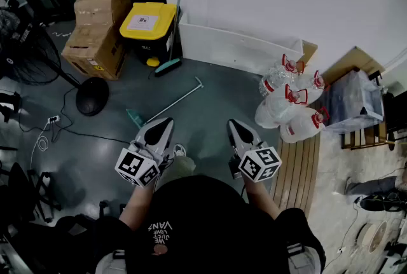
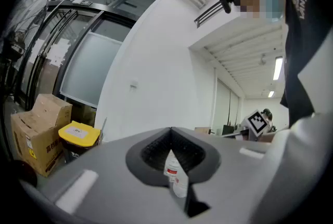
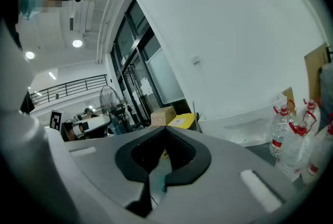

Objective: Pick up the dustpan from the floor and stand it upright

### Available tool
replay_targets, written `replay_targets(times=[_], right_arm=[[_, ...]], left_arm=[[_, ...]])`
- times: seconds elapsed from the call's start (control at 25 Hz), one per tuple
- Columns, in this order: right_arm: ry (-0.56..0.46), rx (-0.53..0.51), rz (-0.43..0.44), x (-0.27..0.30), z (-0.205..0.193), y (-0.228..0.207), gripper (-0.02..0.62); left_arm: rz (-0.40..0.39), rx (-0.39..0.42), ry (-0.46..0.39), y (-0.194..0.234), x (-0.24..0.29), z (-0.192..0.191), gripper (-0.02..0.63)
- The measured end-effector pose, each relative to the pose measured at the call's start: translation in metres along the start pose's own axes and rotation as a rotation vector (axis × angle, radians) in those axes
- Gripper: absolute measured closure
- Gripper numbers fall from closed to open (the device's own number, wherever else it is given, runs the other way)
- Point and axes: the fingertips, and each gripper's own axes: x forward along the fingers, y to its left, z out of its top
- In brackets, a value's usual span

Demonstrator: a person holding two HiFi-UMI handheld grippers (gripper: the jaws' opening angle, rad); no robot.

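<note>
Both tongs are closed and empty: left gripper [image 1: 160, 128] and right gripper [image 1: 240, 130] sit side by side on the person's side of the yellow bin [image 1: 147, 21], well apart from it, jaws together with nothing between them. The dustpan [image 1: 166, 102] lies flat on the floor between the bin and the grippers, its long handle slanting off to the bin's right, teal end nearest the left gripper, touched by neither

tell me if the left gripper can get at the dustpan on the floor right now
Probably yes. The dustpan lies on bare floor just ahead of the left gripper, nothing lying across it. The jaws are shut, so they must open first, and the gripper likely has to drop lower.
</note>
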Motion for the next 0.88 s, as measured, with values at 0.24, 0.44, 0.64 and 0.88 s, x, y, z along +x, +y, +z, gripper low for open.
replay_targets(times=[0.24,0.44,0.64,0.88], right_arm=[[-0.040,-0.004,-0.013,0.040,0.009,-0.003,0.594],[-0.070,-0.027,-0.056,0.091,0.022,-0.008,0.592],[-0.082,-0.009,-0.108,0.147,0.029,-0.011,0.534],[-0.086,0.001,-0.143,0.210,0.034,-0.013,0.511]], left_arm=[[-0.022,-0.002,-0.013,0.041,0.015,0.001,0.552],[-0.029,-0.024,-0.011,0.099,0.038,0.004,0.552],[-0.066,-0.034,0.009,0.156,0.056,0.010,0.551],[-0.088,-0.033,0.027,0.216,0.075,0.017,0.551]])
